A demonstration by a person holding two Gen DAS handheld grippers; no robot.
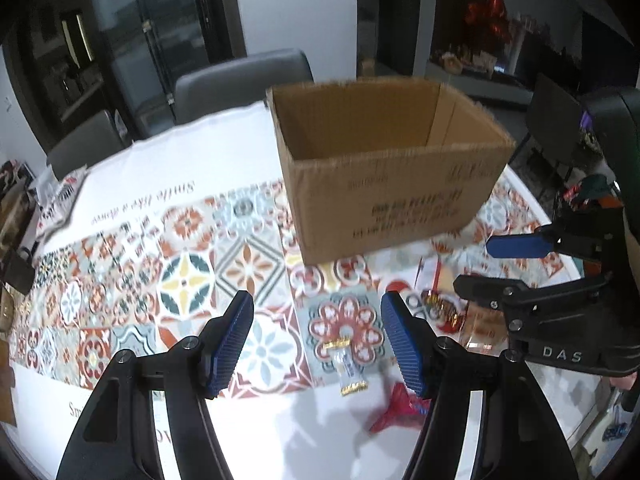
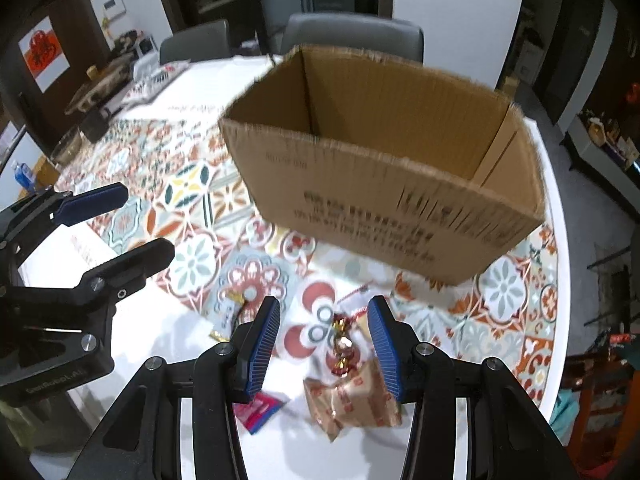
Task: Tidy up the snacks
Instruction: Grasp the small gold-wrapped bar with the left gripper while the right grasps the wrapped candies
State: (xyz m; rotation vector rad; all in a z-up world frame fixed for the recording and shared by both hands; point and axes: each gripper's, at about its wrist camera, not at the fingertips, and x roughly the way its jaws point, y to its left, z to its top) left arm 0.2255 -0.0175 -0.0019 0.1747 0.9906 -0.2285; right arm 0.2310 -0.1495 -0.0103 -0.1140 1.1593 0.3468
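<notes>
An open cardboard box point(image 1: 384, 184) point(image 2: 380, 184) stands on the patterned tablecloth. My left gripper point(image 1: 320, 344) hovers open over the cloth. A white-and-blue candy with gold ends point(image 1: 347, 368) point(image 2: 229, 317) lies just below its gap, untouched. A red wrapper point(image 1: 400, 406) lies by the right finger. My right gripper point(image 2: 324, 344) is open above a red-and-gold candy point(image 2: 342, 350) and a tan snack packet point(image 2: 356, 400), gripping neither. A pink-and-blue wrapper point(image 2: 260, 408) lies under its left finger. Each gripper shows in the other view: right gripper point(image 1: 476, 264), left gripper point(image 2: 146, 220).
Grey chairs point(image 1: 244, 84) point(image 2: 352, 36) stand behind the table. The round table's white edge point(image 2: 558, 240) curves close to the box on the right. Clutter, including a bowl point(image 2: 68, 146), sits at the far left. A red-and-white printed card point(image 2: 316, 320) lies under the snacks.
</notes>
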